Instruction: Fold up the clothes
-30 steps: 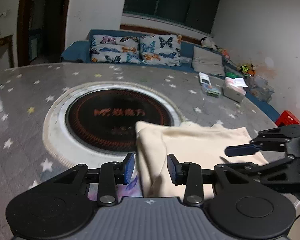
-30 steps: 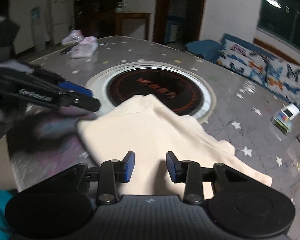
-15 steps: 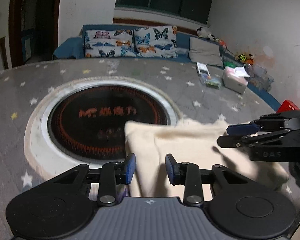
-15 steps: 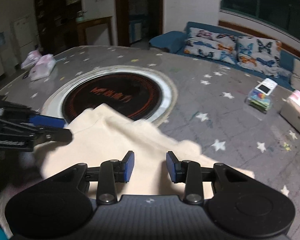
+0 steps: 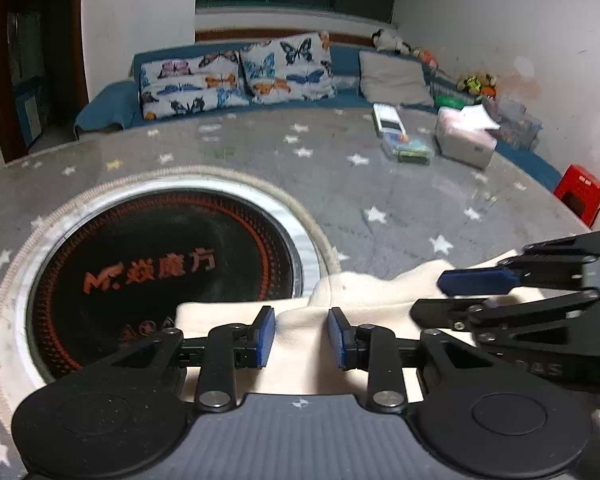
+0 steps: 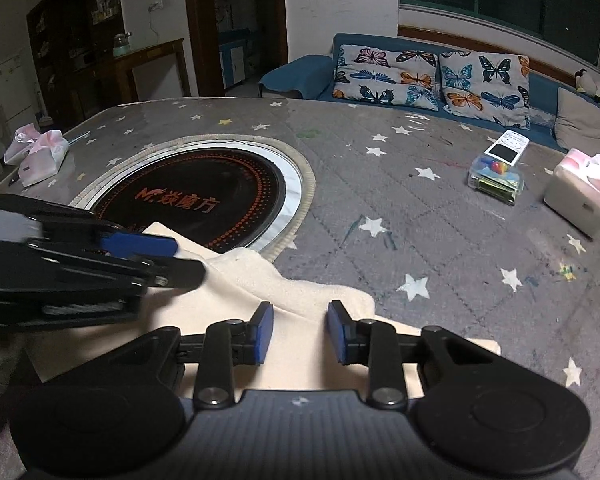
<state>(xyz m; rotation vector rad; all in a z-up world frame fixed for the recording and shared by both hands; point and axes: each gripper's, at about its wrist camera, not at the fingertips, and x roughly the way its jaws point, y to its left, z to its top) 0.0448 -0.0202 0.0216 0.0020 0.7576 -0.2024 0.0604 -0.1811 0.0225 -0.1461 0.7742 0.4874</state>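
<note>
Orange lettering on the black cooktop

The round cooktop (image 6: 196, 196) in the counter reads "M" and Chinese characters "焱魔方", at 10 o'clock.

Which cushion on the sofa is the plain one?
The grey cushion at the right end; the two butterfly cushions beside it are patterned.

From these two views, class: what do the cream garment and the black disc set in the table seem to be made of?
Cream garment: probably soft fleece or thick knit; matte, fuzzy, rounded folds. Black disc: likely glass or glass-ceramic; smooth, glossy, printed orange lettering.
</note>
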